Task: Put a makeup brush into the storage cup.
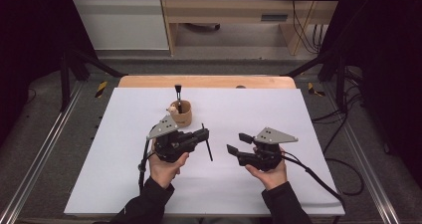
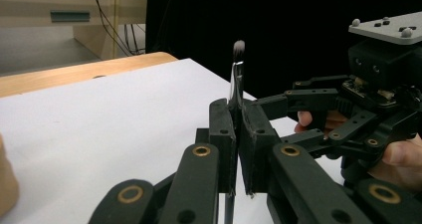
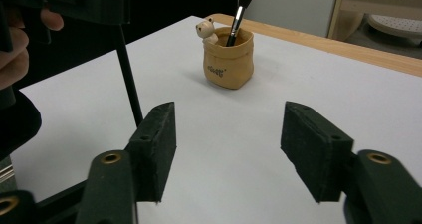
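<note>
Brushes are half sorted: one brush already stands in the pouch beyond my right fingers, which gape with nothing between them, while my left fingers clamp the second brush, not yet potted.

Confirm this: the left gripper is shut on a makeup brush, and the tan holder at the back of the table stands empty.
Not empty. In the right gripper view the tan holder already has another brush standing in it. The rest holds: the left gripper is shut on a makeup brush, as the left gripper view shows.
</note>
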### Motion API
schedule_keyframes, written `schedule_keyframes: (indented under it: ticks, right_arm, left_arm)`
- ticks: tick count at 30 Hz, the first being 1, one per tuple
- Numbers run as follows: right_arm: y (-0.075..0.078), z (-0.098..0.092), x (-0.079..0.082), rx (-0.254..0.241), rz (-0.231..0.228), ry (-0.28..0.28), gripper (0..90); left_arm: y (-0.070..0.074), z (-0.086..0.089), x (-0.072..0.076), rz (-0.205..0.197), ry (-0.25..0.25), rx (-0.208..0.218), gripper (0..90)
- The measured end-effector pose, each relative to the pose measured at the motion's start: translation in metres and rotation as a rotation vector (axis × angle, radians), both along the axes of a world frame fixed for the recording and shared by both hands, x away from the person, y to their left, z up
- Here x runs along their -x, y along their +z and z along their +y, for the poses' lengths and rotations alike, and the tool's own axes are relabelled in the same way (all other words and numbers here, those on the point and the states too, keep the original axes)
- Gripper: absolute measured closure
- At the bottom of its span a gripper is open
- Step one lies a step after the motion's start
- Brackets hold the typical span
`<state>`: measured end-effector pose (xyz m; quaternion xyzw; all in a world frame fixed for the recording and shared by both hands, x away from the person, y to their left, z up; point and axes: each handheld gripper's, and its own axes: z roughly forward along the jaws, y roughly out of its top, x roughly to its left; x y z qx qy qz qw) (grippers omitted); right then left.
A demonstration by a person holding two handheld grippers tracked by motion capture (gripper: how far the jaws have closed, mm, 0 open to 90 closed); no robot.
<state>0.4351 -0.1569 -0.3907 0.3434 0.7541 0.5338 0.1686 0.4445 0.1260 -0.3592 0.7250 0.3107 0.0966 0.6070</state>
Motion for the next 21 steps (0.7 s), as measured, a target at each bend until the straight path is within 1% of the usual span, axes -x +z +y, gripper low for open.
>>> schedule_keyframes:
  ticks: [3, 7, 12, 17, 21]
  right_arm:
    - [-0.001, -0.002, -0.001, 0.011, 0.003, -0.011, 32.6]
    - [-0.002, -0.004, -0.001, 0.027, 0.004, -0.041, 26.3]
    - [-0.002, -0.006, -0.001, 0.044, -0.006, -0.055, 20.7]
    - [-0.002, -0.007, 0.0, 0.072, -0.007, -0.073, 15.8]
    - [-0.003, -0.01, 0.0, 0.069, 0.001, -0.091, 13.3]
  left_arm:
    - [0.003, 0.004, 0.0, -0.007, 0.008, -0.006, 85.1]
    - [0.008, 0.01, -0.002, -0.025, 0.017, -0.031, 85.0]
    - [0.014, 0.015, -0.004, -0.048, 0.03, -0.063, 85.0]
    - [0.02, 0.022, -0.008, -0.054, 0.047, -0.082, 85.0]
    - [0.022, 0.026, -0.011, -0.054, 0.054, -0.093, 85.0]
